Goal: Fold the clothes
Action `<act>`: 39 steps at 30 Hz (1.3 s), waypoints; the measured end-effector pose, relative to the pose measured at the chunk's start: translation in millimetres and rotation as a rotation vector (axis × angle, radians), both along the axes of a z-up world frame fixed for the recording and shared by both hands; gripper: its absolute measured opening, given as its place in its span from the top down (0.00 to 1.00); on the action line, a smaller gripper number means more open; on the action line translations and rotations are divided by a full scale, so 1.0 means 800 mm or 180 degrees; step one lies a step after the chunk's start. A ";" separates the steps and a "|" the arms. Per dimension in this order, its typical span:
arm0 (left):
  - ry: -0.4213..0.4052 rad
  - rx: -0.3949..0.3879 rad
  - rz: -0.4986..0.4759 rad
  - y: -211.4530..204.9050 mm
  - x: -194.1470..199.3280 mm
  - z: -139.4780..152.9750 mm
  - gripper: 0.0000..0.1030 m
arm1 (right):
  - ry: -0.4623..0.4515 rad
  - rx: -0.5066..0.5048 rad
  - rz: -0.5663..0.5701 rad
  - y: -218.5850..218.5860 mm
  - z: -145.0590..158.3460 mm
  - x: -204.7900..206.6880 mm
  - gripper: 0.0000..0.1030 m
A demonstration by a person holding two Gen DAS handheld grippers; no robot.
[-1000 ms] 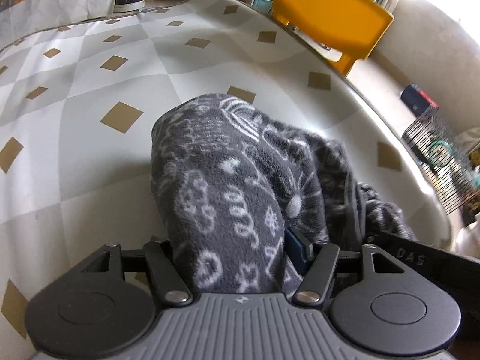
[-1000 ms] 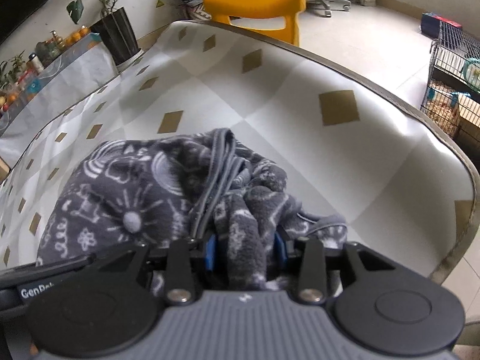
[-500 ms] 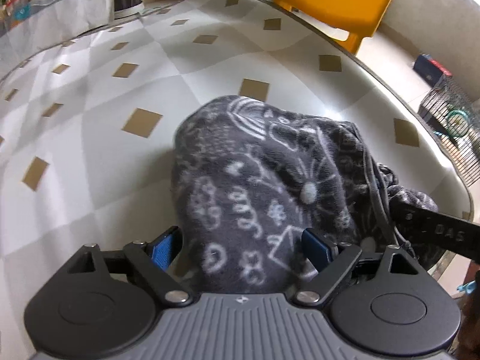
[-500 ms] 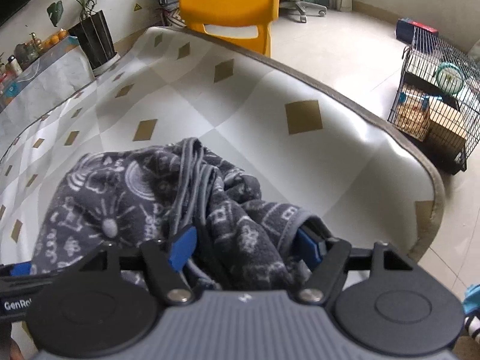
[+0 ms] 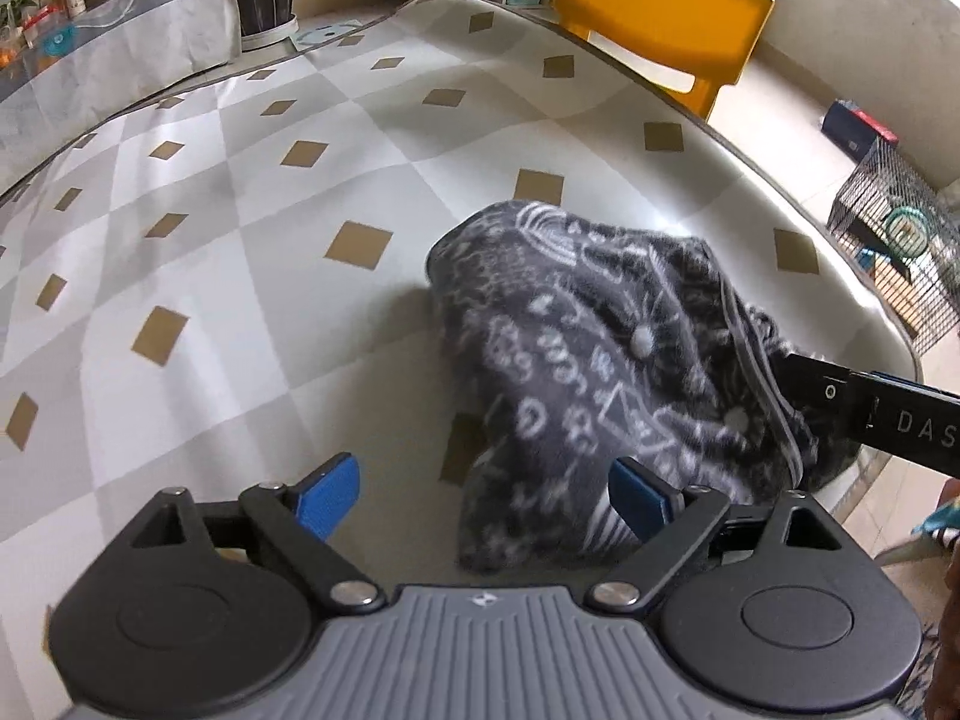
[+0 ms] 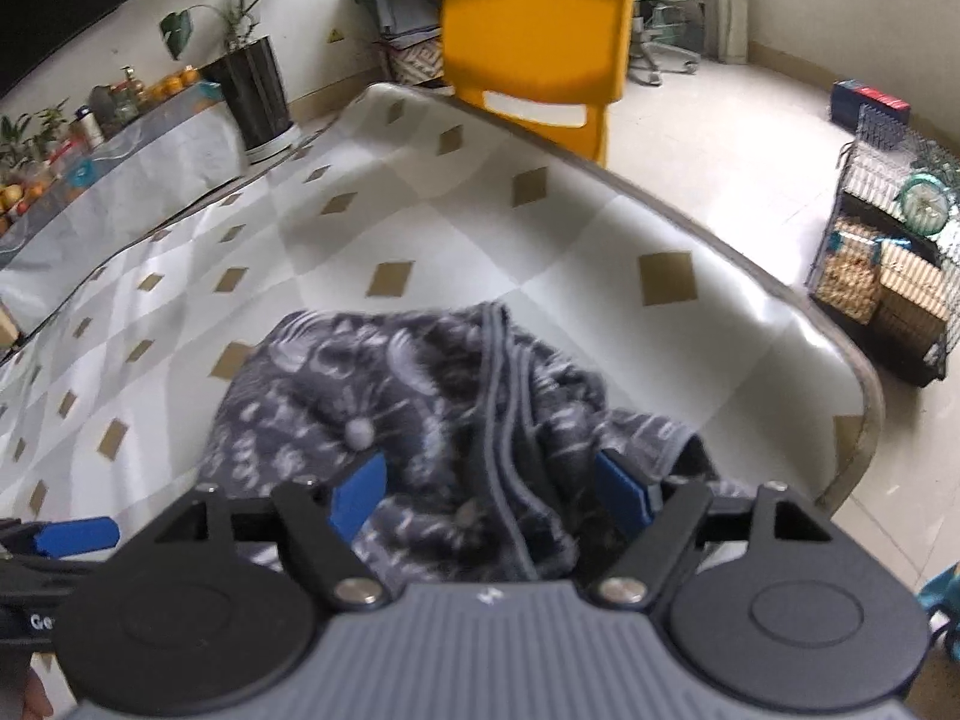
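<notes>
A dark grey fleece garment [image 5: 600, 348] [image 6: 420, 396] with white doodle print lies bunched on the table [image 5: 240, 240] [image 6: 600, 252] near its rounded right edge. My left gripper [image 5: 486, 495] hovers above its near left side, jaws opening; the fabric lies below them and the blue pads do not press it. My right gripper [image 6: 492, 492] hangs over the near right part with its grey piping, jaws also opening, pads off the cloth. In the left wrist view, a finger of the right gripper [image 5: 870, 414] reaches in from the right.
The table wears a grey-and-white checked cover with tan diamonds. A yellow chair [image 5: 654, 18] [image 6: 534, 60] stands at the far edge. A wire cage [image 5: 894, 252] [image 6: 888, 252] sits on the floor to the right. A black plant pot [image 6: 252, 90] stands at the back left.
Both grippers were shut on the garment, then opened and let it go. Both have risen and drawn back, and the garment has settled on the table.
</notes>
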State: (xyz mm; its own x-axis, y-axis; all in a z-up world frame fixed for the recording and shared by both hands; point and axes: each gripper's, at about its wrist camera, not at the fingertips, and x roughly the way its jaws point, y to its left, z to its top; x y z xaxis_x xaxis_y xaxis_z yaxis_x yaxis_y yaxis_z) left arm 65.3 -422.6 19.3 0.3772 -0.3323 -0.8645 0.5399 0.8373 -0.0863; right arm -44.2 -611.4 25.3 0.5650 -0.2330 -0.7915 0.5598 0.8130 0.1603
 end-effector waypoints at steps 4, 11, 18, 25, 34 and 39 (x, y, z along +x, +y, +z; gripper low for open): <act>-0.0042 -0.0048 0.0021 0.009 -0.002 0.001 0.12 | -0.0010 0.0083 -0.0085 -0.005 -0.015 -0.010 0.27; -0.0103 -0.0066 0.0003 -0.015 0.005 -0.006 0.12 | -0.0018 0.0133 -0.0172 -0.028 -0.030 -0.004 0.27; -0.0066 0.0039 0.0044 -0.021 0.016 -0.043 0.11 | 0.0143 -0.0048 -0.0073 -0.045 -0.054 0.029 0.27; -0.0027 0.0014 0.0116 -0.006 0.017 -0.073 0.00 | 0.0332 -0.0183 -0.0072 -0.046 -0.096 0.016 0.26; -0.0023 0.0041 0.0092 -0.006 0.016 -0.070 0.00 | 0.0343 -0.0114 -0.0179 -0.049 -0.091 0.012 0.21; -0.0119 -0.0052 0.0081 -0.001 0.012 -0.048 0.01 | 0.0048 -0.0136 -0.0259 -0.053 -0.058 0.014 0.23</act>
